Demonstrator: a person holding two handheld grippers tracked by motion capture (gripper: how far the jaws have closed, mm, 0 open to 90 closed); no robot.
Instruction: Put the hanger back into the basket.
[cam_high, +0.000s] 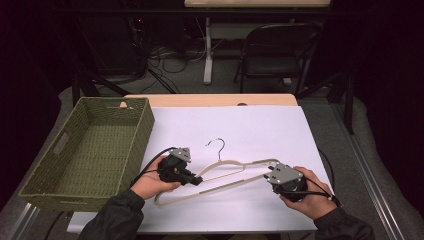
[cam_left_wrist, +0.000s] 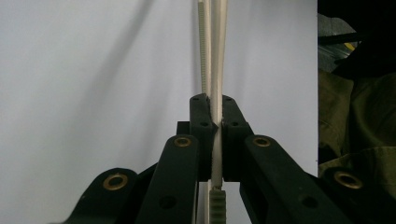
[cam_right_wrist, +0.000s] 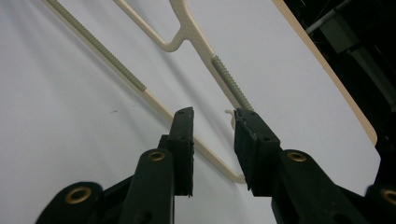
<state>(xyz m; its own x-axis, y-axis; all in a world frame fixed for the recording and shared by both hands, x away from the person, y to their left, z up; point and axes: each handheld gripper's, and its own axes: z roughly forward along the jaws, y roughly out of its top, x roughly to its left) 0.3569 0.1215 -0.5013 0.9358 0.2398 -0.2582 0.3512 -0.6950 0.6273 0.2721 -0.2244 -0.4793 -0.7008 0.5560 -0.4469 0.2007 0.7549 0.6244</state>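
Note:
A cream plastic hanger (cam_high: 227, 164) with a metal hook (cam_high: 218, 144) lies across the white sheet (cam_high: 240, 125). My left gripper (cam_high: 198, 180) is shut on the hanger's left arm; in the left gripper view the jaws clamp the thin cream bar (cam_left_wrist: 216, 123), which runs on upward. My right gripper (cam_high: 273, 174) is at the hanger's right end. Seen in the right gripper view, my right gripper (cam_right_wrist: 213, 116) is open, with the hanger's rounded end corner (cam_right_wrist: 219, 165) between the jaws and apart from both. Ribbed grey-green grip strips (cam_right_wrist: 229, 79) line the hanger's shoulder and bottom bar.
A green woven basket (cam_high: 142, 127) stands at the table's left, close to my left hand. The wooden table edge (cam_high: 210, 100) runs along the back. Beyond it on the floor are a black folding chair (cam_high: 277, 52) and a white table leg (cam_high: 207, 50).

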